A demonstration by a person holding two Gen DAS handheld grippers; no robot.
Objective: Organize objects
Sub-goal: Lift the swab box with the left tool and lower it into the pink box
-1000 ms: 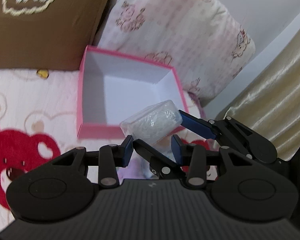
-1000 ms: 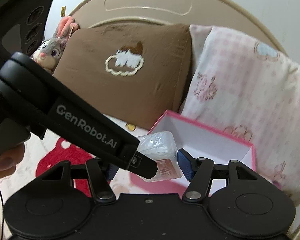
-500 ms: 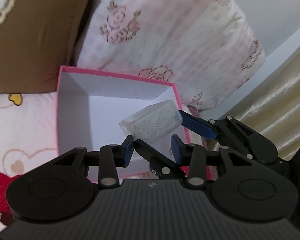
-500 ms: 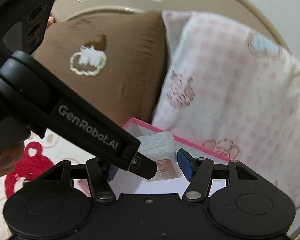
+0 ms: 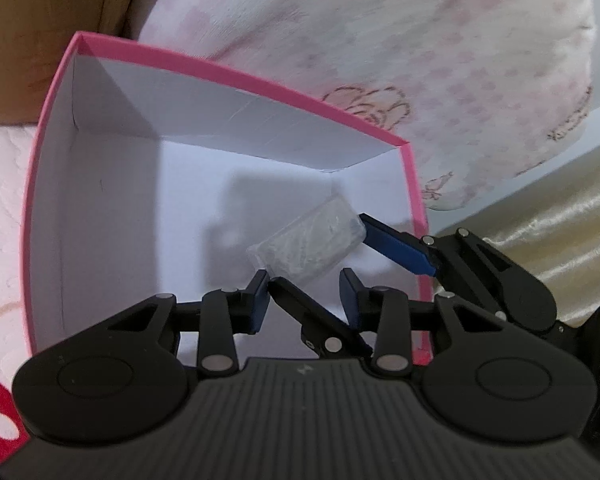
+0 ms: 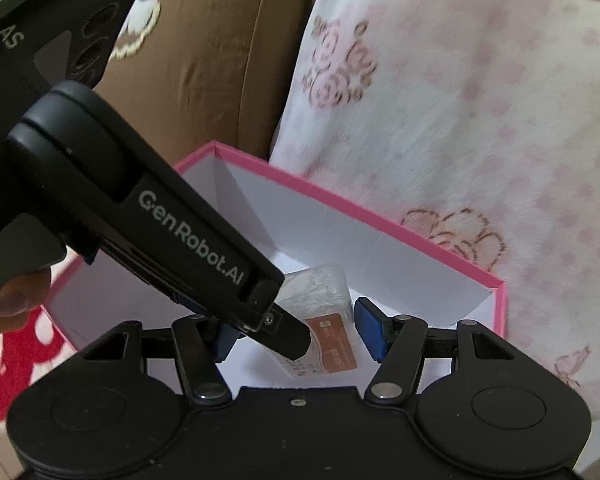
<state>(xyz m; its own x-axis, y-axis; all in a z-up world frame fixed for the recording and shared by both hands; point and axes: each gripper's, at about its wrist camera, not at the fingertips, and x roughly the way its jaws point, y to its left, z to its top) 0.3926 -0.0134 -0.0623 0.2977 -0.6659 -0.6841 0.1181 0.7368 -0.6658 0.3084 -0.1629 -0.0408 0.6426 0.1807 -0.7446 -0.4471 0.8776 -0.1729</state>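
A clear plastic packet (image 5: 308, 240) with an orange label (image 6: 332, 344) hangs inside the open pink box (image 5: 236, 74), near its right wall and just above the white floor. My right gripper (image 6: 294, 334) is shut on the packet, one pad at each end. In the left wrist view that right gripper (image 5: 318, 249) reaches in from the right. My left gripper (image 5: 305, 300) sits just short of the packet, its jaws narrow and closing, pressing on nothing; the right gripper's black finger crosses the gap. In the right wrist view the left gripper (image 6: 292, 340) hides my left pad.
The pink box (image 6: 380, 216) lies on a bedsheet (image 5: 0, 200) with red bear prints. A brown pillow (image 6: 204, 60) and a pink flowered pillow (image 6: 480, 100) lean right behind it. A golden curtain (image 5: 560, 220) hangs at the right. A person's fingers (image 6: 8, 296) grip the left handle.
Both grippers have moved forward and down together. The packet, earlier above the box's near edge, now hangs low inside the box. The left jaws have narrowed slightly.
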